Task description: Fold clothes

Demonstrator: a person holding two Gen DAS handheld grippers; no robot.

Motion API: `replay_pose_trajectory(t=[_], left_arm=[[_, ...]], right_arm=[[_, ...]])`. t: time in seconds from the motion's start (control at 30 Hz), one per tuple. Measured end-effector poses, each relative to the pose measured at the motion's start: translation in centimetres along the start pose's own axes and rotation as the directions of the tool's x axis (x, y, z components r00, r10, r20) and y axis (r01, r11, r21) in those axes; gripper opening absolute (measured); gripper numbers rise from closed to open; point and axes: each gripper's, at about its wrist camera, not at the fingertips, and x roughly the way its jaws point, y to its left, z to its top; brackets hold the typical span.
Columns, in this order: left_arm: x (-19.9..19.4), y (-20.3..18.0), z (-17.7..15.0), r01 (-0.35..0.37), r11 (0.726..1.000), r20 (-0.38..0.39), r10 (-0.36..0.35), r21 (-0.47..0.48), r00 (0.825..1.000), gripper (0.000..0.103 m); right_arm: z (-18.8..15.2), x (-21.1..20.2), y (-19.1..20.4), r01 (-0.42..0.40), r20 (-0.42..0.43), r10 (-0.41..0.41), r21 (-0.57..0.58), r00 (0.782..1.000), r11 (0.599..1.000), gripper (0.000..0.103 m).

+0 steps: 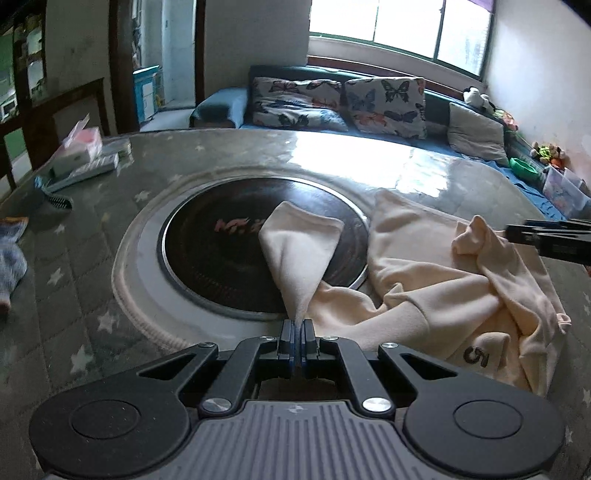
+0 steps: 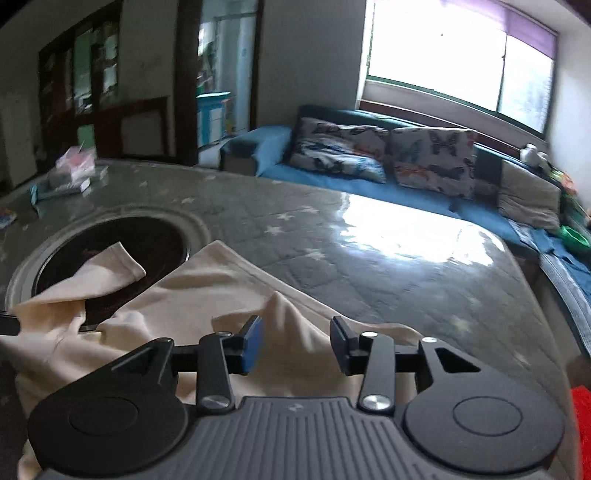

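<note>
Grey star-print cover (image 1: 92, 295) spreads over the round worktop (image 2: 388, 280), with one dark round hotplate (image 1: 221, 266) set in its middle and a bright glare patch toward the far edge. Behind the far edge sits one blue sofa (image 1: 221, 107) carrying two butterfly cushions (image 1: 299, 101) (image 1: 388, 101) and one plain grey cushion (image 1: 476, 133); one window (image 1: 399, 26) is above it. Near the worktop's far-left edge lies a small pile of packets (image 1: 81, 151), one dark comb-like item (image 1: 59, 201) just beside it, and one blue-white sock (image 1: 13, 258) at the left edge.

One cream garment (image 1: 443, 295), crumpled, lies on the right half of the worktop toward the near edge, partly overlapping the hotplate's right rim; a black "5" (image 1: 474, 356) shows near its hem. One sleeve (image 1: 301, 243) is pulled up off the heap and hangs over the hotplate.

Two grippers. Left hand-held gripper (image 1: 297, 328): jaws fully closed, pinching the narrow end of the sleeve, which fans out wider toward its cuff. Right hand-held gripper (image 2: 295, 345): jaws spread wide, gripping nothing, hovering over a raised peak of the garment (image 2: 280, 314) that sits between the blue pads (image 2: 253, 347); contact with the cloth cannot be told. In the left wrist view the right one (image 1: 511, 234) enters from the right edge, tips next to a bunched fold.
</note>
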Motion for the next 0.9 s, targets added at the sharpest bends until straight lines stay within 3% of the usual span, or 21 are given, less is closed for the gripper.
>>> replay_pose_trajectory(t=[0.07,0.2,0.23,0.33,0.4,0.53,0.67,0.9], left_arm=[[-0.1,0.1,-0.3,-0.002,1.0,-0.005,0.002,-0.005,1.0,0.003],[-0.2,0.3,-0.9,-0.007,1.0,-0.016,0.007,-0.013,1.0,0.003],[-0.3,0.3,-1.0,-0.008,1.0,-0.018,0.008,-0.014,1.0,0.003],[-0.6,0.6,-1.3,-0.014,1.0,-0.018,0.014,-0.02,1.0,0.003],[-0.8,0.9,-1.3,-0.018,1.0,-0.013,0.018,-0.025,1.0,0.003],[-1.3,1.3,-1.6,-0.026,0.999,-0.005,0.026,-0.019,1.0,0.002],[-2.1,1.4,-1.7,-0.009,1.0,0.003,0.009,0.0,1.0,0.002],[-3.1,-0.3,-0.6,0.052,0.997,0.037,-0.054,0.06,0.998,0.006]], right_arm=[[0.3,1.9,0.9,-0.017,-0.022,0.016,-0.03,1.0,0.999,0.051],[0.3,4.9,1.9,-0.005,-0.057,0.001,-0.074,0.998,0.997,0.051],[0.3,4.9,1.6,-0.003,-0.061,0.0,-0.059,0.998,0.998,0.046],[0.2,5.0,0.9,0.003,-0.073,-0.004,-0.015,0.997,1.0,0.012],[0.1,3.8,0.2,0.025,-0.052,-0.025,0.005,0.998,1.0,0.009],[-0.2,-1.3,-1.9,0.107,0.032,-0.109,0.041,0.994,0.993,0.009],[-1.8,-7.9,-4.6,0.192,0.094,-0.205,0.139,0.974,0.972,0.009],[-7.2,-17.0,-7.3,0.297,0.105,-0.337,0.278,0.936,0.913,0.009]])
